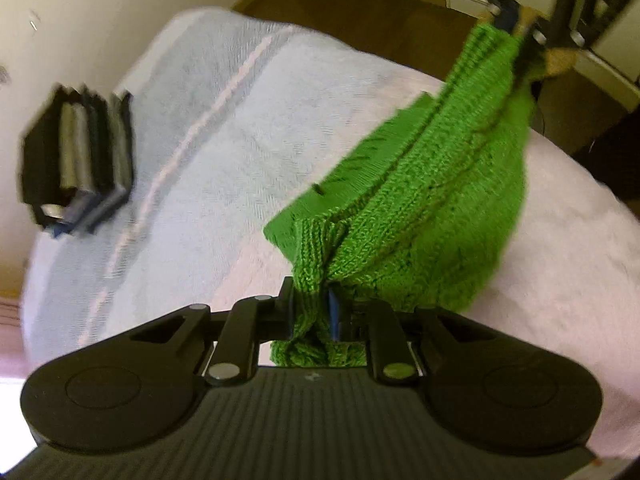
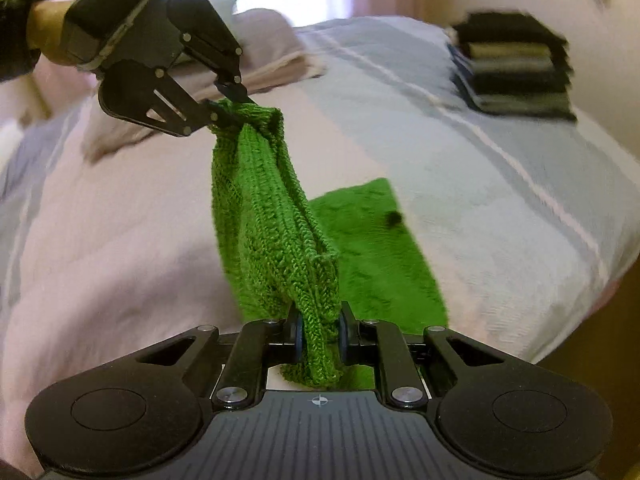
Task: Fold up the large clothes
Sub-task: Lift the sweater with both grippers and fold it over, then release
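A: Gripping the green knit garment point(image 1: 436, 200) at one ribbed edge: left gripper point(image 1: 312, 304) nearly closed, pads pinching bunched wool, a tuft poking out behind the jaws.

B: Pinching the same garment point(image 2: 276, 236) at its other end: right gripper point(image 2: 320, 332), jaws narrow, blue-rimmed pads pressed on a thick fold of rib knit.

A: Seen from the right wrist view, left gripper point(image 2: 228, 108) up and to the left, clamped on a gathered corner, wool hanging from it in a long roll.

B: Seen from the left wrist view, right gripper point(image 1: 516, 40) far at top right, blurred, green cloth bunched at its tips.

A: Stretched between both grips, then. Lower part trailing onto the bed point(image 2: 120, 240), lying flat there.

B: Chunky stitches, ribbed hem, soft and sagging. Under it a pale pink and light blue bedspread point(image 1: 224, 120) with thin white stripes, woven, smooth.

A: Near the wall, a stack of folded dark clothes point(image 1: 76, 164), squared off, well apart from the green knit.

B: Pillows point(image 2: 264, 40) at the far end in the right wrist view. Plenty of bare bedspread on either side; bed edge dropping to brown floor point(image 1: 360, 12) beyond.
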Available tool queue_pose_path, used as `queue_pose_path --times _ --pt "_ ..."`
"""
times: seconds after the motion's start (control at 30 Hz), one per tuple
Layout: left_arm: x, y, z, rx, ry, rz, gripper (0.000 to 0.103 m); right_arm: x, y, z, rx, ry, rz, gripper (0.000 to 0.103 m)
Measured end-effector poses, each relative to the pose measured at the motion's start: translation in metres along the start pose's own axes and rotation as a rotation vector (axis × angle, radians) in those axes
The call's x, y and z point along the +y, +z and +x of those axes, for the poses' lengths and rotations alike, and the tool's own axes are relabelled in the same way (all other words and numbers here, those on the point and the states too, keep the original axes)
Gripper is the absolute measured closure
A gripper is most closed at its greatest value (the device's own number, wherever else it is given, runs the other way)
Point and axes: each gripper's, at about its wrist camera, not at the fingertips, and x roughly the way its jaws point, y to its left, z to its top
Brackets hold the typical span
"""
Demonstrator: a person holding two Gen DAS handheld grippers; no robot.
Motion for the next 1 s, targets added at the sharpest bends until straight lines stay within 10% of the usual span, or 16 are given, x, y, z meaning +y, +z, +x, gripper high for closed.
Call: queue_pose_path --times 0.37,0.77,1.0 --pt "0.062 0.035 0.172 0.121 -0.145 -0.125 0.073 -0.168 -0.007 0.101 0.189 0.149 0.432 0.09" --pt "0.093 -0.034 0.094 0.044 -0.136 -0.675 0.067 -0.179 -0.007 0.063 0.148 0.041 0.532 0.081" --pt "0.057 -0.041 0.145 0.051 -0.188 -0.78 0.068 -0.157 -0.006 0.074 0.116 0.016 0.452 0.081"
